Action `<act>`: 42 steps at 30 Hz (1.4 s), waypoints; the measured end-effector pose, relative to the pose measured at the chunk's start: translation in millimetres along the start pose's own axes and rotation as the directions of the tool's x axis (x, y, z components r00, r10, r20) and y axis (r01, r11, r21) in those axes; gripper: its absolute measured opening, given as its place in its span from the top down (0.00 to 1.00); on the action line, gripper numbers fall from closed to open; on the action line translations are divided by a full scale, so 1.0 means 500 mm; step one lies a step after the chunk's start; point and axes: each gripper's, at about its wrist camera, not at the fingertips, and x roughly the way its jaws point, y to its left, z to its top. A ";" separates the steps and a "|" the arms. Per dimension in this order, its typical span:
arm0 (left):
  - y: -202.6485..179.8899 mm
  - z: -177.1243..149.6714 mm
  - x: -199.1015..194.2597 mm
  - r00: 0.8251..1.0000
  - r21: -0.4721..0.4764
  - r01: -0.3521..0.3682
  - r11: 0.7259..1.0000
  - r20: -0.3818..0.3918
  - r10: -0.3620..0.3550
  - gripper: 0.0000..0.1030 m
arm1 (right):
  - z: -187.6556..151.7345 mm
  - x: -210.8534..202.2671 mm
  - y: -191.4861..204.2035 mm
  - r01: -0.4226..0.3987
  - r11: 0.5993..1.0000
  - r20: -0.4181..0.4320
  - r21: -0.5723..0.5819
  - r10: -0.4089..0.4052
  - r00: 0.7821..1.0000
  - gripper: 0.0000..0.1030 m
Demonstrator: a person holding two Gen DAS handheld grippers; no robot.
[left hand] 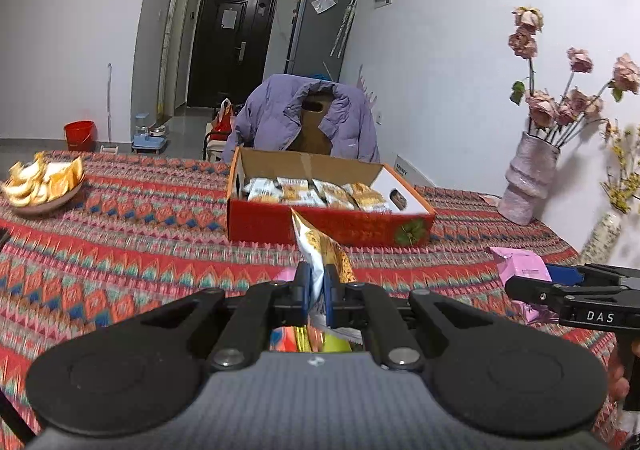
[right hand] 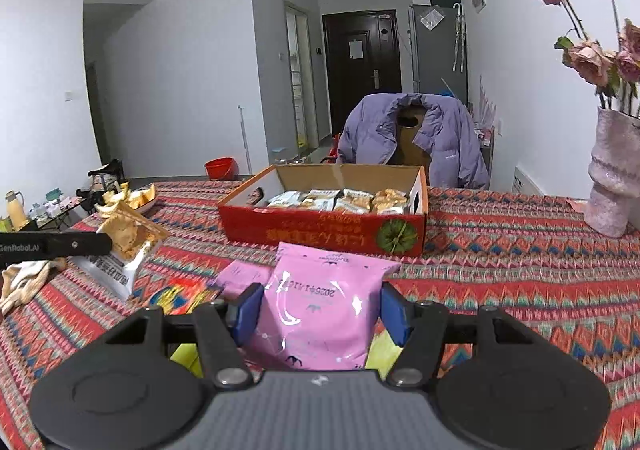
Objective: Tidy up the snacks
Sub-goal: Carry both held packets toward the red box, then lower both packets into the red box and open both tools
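Observation:
My left gripper is shut on a white and gold snack packet, held upright above the patterned tablecloth; the packet also shows in the right wrist view. My right gripper is shut on a pink snack bag, also seen in the left wrist view. A red cardboard box with open flaps stands ahead, holding several gold and white packets; it also shows in the right wrist view. More snacks lie under the grippers: a pink packet and a colourful packet.
A plate of orange peels sits at the table's left. A pink vase with dried roses stands at the right by the wall. A chair with a purple jacket stands behind the box. A cloth lies at the left edge.

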 end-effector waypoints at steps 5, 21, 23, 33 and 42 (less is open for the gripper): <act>0.007 0.076 0.114 1.000 0.019 0.008 1.000 -0.011 -0.008 0.93 | 0.069 0.108 -0.055 -0.061 0.995 0.003 0.080 0.061 0.998 0.41; 0.116 0.210 0.527 0.986 -0.050 -0.018 0.999 -0.167 0.010 0.93 | 0.192 0.533 -0.158 0.019 0.999 -0.136 0.031 -0.014 0.991 0.41; 0.133 0.196 0.561 0.979 -0.055 -0.020 0.998 -0.204 0.008 0.93 | 0.191 0.556 -0.163 0.043 0.999 -0.155 0.011 -0.041 0.987 0.40; 0.138 0.157 0.542 0.978 0.051 -0.034 0.998 -0.205 0.044 0.48 | 0.208 0.516 -0.167 0.053 0.999 -0.097 0.010 -0.052 0.994 0.20; 0.107 0.192 0.361 0.995 0.085 -0.028 0.996 -0.097 0.037 0.29 | 0.222 0.363 -0.127 0.036 0.999 -0.045 -0.020 -0.036 0.998 0.18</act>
